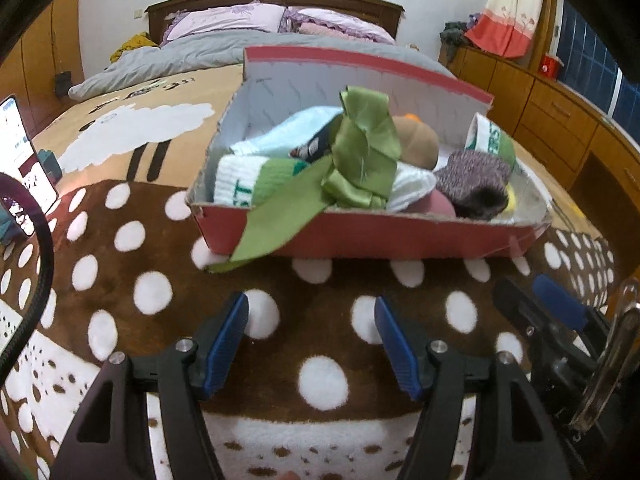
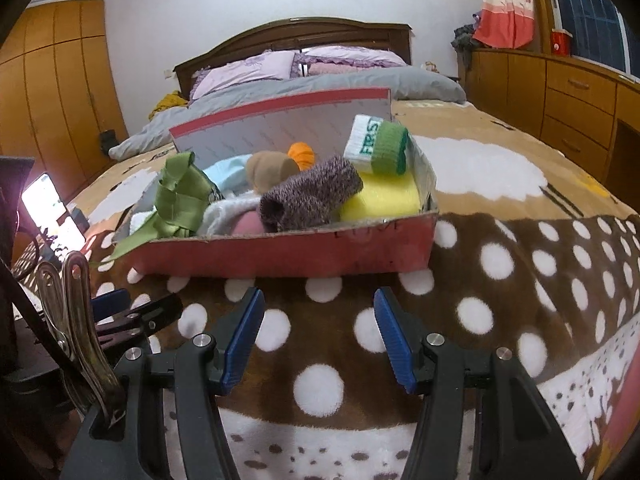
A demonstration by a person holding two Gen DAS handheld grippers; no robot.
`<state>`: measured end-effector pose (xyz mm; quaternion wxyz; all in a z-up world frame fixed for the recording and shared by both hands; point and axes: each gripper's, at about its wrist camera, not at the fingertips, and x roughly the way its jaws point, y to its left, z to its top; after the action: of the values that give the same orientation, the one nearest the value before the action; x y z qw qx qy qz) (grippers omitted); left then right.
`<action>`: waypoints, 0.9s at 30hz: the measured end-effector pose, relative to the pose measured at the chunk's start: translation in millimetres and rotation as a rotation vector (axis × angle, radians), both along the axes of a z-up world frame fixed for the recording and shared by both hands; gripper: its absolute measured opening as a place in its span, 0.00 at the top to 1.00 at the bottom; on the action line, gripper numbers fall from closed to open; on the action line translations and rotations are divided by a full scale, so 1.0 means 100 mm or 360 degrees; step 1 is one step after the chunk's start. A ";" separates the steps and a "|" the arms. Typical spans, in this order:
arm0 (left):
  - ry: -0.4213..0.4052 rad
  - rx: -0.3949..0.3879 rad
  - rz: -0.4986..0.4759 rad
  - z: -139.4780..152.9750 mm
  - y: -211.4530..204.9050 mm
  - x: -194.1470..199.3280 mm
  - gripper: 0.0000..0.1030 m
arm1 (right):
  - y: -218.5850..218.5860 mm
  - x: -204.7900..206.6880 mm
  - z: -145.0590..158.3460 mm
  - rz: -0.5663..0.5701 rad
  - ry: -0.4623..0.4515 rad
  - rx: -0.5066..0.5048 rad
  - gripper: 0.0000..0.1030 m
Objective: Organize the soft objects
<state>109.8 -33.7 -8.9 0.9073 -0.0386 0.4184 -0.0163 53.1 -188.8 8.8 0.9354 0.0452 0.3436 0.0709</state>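
Observation:
A red cardboard box point(image 1: 360, 236) point(image 2: 288, 254) sits on the brown spotted blanket on the bed, filled with soft things. A green ribbon bow point(image 1: 360, 160) point(image 2: 180, 200) lies on top and trails over the box's front edge. Rolled socks lie around it: a green-and-white pair point(image 1: 256, 184) point(image 2: 380, 148), a grey-purple roll point(image 1: 472, 180) point(image 2: 308, 196), a tan one point(image 1: 416, 140) point(image 2: 268, 172). My left gripper point(image 1: 312, 338) hovers open over the blanket in front of the box, nothing between its blue pads. My right gripper point(image 2: 318, 334) is open and empty too, beside it.
A lit phone screen point(image 1: 20, 160) point(image 2: 52, 212) stands at the left edge of the bed. Grey duvet point(image 1: 192, 56) and lilac pillows point(image 1: 228, 20) lie at the headboard. Wooden drawers point(image 1: 552, 120) point(image 2: 576, 104) line the right wall. A metal clip point(image 2: 76, 320) is on the other gripper.

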 end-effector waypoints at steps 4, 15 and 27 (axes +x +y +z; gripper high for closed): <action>0.0027 0.0008 -0.0011 -0.04 -0.03 0.02 0.33 | 0.01 0.01 -0.06 0.0013 0.0040 0.0020 0.43; 0.0028 0.0008 0.0001 -0.05 -0.01 0.04 0.33 | -0.04 0.03 -0.11 -0.0004 0.0085 0.0050 0.43; 0.0033 0.0002 0.0010 -0.08 0.03 0.07 0.33 | -0.04 0.06 -0.16 -0.0015 0.0127 0.0053 0.43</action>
<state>116.7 -30.2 -16.9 0.9030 -0.0395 0.4276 -0.0129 59.4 -192.6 -7.4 0.9204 0.0651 0.3791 0.0703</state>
